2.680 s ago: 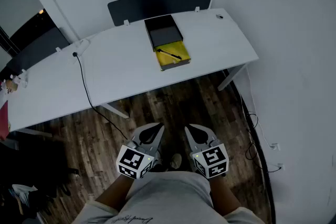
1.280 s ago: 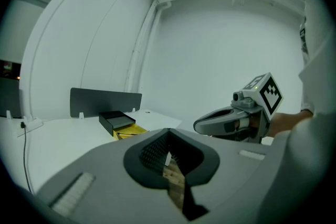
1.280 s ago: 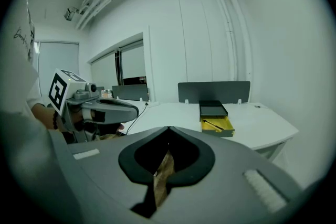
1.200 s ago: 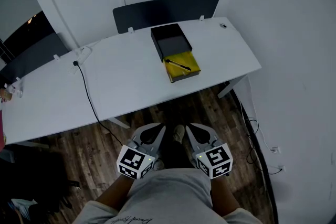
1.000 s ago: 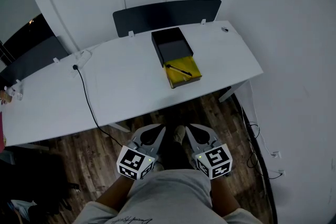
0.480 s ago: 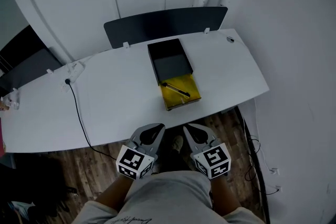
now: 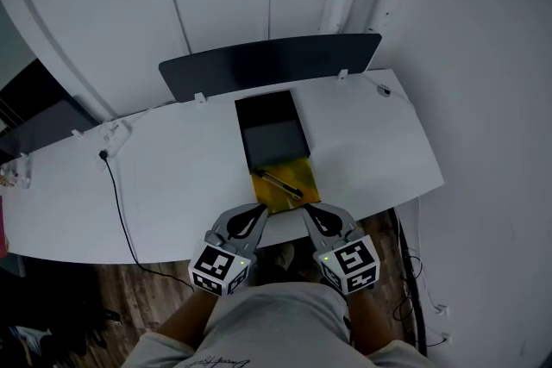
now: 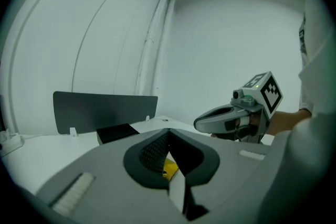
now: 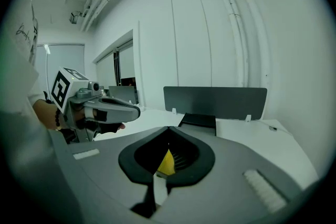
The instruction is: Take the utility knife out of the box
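Two claws pinched together and empty: left claw (image 7: 259, 209) and right claw (image 7: 308, 211) sit side by side at the surface (image 7: 172, 185) edge. I'd guess they're lining up on the utility knife (image 7: 278, 184), which lies in the yellow half of the open box (image 7: 272, 134) just ahead.

Right gripper closed and empty, facing the white bench

The right gripper (image 9: 168, 132) has its grey fingers (image 9: 231, 170) pressed tip to tip with nothing between them, and a sliver of yellow (image 9: 166, 163) shows through the opening behind the tips. Beyond them a black box (image 9: 198, 120) lies on the bench (image 9: 262, 144), in front of a dark screen panel (image 9: 215, 101) along its far edge. To the left the left gripper (image 9: 137, 109) hangs alongside, its marker cube (image 9: 65, 87) facing this way, with pipes (image 9: 233, 23) running up the white wall behind
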Action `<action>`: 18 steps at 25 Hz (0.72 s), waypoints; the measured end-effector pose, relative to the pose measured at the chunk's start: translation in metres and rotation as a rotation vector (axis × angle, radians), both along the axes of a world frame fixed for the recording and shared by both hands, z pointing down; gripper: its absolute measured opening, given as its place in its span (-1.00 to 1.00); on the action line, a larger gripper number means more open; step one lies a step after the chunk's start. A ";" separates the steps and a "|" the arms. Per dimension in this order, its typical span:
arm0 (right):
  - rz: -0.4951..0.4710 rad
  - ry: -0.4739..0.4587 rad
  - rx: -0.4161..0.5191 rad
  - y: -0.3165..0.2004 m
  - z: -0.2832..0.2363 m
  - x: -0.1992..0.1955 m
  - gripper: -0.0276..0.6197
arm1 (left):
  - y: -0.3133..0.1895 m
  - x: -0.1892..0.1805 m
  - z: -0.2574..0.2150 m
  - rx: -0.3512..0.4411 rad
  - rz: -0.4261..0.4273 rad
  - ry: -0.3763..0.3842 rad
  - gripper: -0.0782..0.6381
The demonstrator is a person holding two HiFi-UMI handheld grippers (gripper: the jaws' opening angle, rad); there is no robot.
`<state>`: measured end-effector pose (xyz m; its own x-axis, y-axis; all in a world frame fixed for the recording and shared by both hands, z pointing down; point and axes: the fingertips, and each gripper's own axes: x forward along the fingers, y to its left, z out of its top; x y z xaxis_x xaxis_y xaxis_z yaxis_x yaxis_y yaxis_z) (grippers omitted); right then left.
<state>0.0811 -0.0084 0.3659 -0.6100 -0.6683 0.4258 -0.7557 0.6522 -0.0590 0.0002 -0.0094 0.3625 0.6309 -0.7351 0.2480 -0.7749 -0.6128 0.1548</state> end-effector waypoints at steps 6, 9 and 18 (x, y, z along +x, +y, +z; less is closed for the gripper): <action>-0.027 0.002 0.007 -0.041 -0.003 0.017 -0.87 | -0.038 0.014 -0.004 0.008 -0.042 0.005 -0.78; -0.041 -0.003 0.002 -0.054 -0.002 0.020 -0.87 | -0.049 0.016 -0.004 0.008 -0.059 0.000 -0.78; -0.060 -0.021 -0.042 -0.066 0.009 0.012 -0.87 | -0.061 0.007 0.003 -0.024 -0.080 -0.014 -0.78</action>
<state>0.0932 -0.0744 0.3747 -0.6571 -0.6122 0.4398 -0.7140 0.6926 -0.1027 0.0074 -0.0707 0.3653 0.5665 -0.7769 0.2749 -0.8236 -0.5449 0.1573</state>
